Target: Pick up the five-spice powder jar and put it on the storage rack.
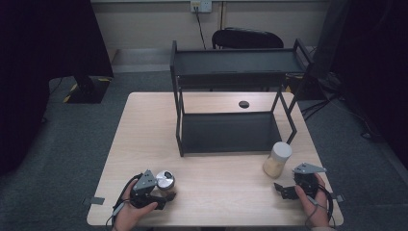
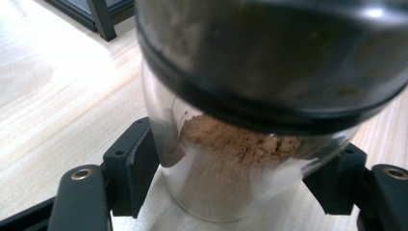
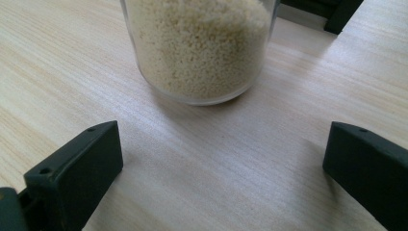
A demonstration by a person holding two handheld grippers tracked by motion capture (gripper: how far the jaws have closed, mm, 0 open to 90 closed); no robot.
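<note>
Wooden table (image 1: 216,192), black rack (image 1: 231,130), two jars (image 1: 276,160)

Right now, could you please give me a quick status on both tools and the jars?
Left tool shut on brown-powder jar. Right tool open, short of pale-grain jar. Black rack behind, path clear.

Left gripper (image 1: 153,191) and right gripper (image 1: 294,188): black bodies, each topped by a grey three-cornered plate. A black cable loops from each beside the hand. The jaws are black blocks with squared pads (image 3: 79,161), small holes and a brass-ringed screw (image 2: 81,173).
</note>
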